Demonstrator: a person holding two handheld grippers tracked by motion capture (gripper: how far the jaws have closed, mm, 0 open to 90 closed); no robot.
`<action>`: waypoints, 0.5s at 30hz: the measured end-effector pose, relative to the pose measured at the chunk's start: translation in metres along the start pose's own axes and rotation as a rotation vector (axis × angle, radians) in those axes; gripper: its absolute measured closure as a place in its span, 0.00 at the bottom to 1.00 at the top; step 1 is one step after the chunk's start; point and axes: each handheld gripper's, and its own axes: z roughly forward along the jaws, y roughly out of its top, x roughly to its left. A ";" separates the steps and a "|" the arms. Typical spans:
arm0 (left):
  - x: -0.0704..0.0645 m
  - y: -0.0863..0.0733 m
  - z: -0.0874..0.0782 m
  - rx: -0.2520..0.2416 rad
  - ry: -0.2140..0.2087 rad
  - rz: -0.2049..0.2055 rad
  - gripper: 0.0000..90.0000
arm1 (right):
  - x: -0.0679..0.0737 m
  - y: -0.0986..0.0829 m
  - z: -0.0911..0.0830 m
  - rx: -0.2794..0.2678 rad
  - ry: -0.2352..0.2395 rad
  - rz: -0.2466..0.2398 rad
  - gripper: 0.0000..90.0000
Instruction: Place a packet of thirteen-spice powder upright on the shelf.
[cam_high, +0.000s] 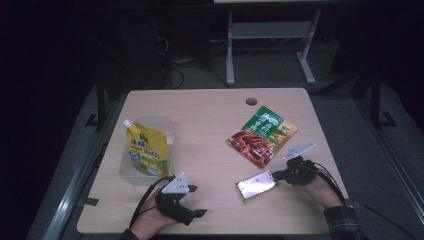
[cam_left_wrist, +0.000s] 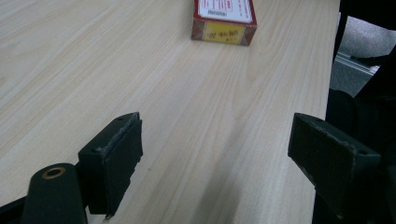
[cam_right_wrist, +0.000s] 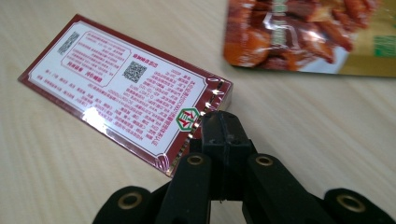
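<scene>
A small red box (cam_high: 256, 184) wrapped in shiny film lies flat near the table's front right, printed label up (cam_right_wrist: 121, 84). My right gripper (cam_high: 276, 175) is shut, and its closed tips (cam_right_wrist: 223, 123) touch the box's near edge with nothing between them. My left gripper (cam_high: 196, 200) rests near the front edge, left of the box, open wide over bare wood (cam_left_wrist: 217, 126). In the left gripper view the box's end (cam_left_wrist: 224, 21) lies ahead, well beyond the jaws.
A red and green snack pack (cam_high: 260, 135) (cam_right_wrist: 303, 37) lies just beyond the box. At the left, a yellow spouted pouch (cam_high: 145, 150) leans in a clear container (cam_high: 167, 125). The wooden table (cam_high: 210, 115) has a cable hole (cam_high: 251, 101) at the back.
</scene>
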 end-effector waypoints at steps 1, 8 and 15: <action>0.000 0.000 0.000 0.000 0.001 0.001 0.19 | 0.002 0.000 0.001 -0.002 0.005 -0.003 1.00; 0.000 0.000 0.001 0.005 -0.002 0.002 0.19 | 0.022 0.008 0.009 0.001 0.050 -0.063 1.00; 0.000 0.000 0.001 0.006 -0.004 0.008 0.19 | 0.035 0.015 0.015 0.002 0.090 -0.098 1.00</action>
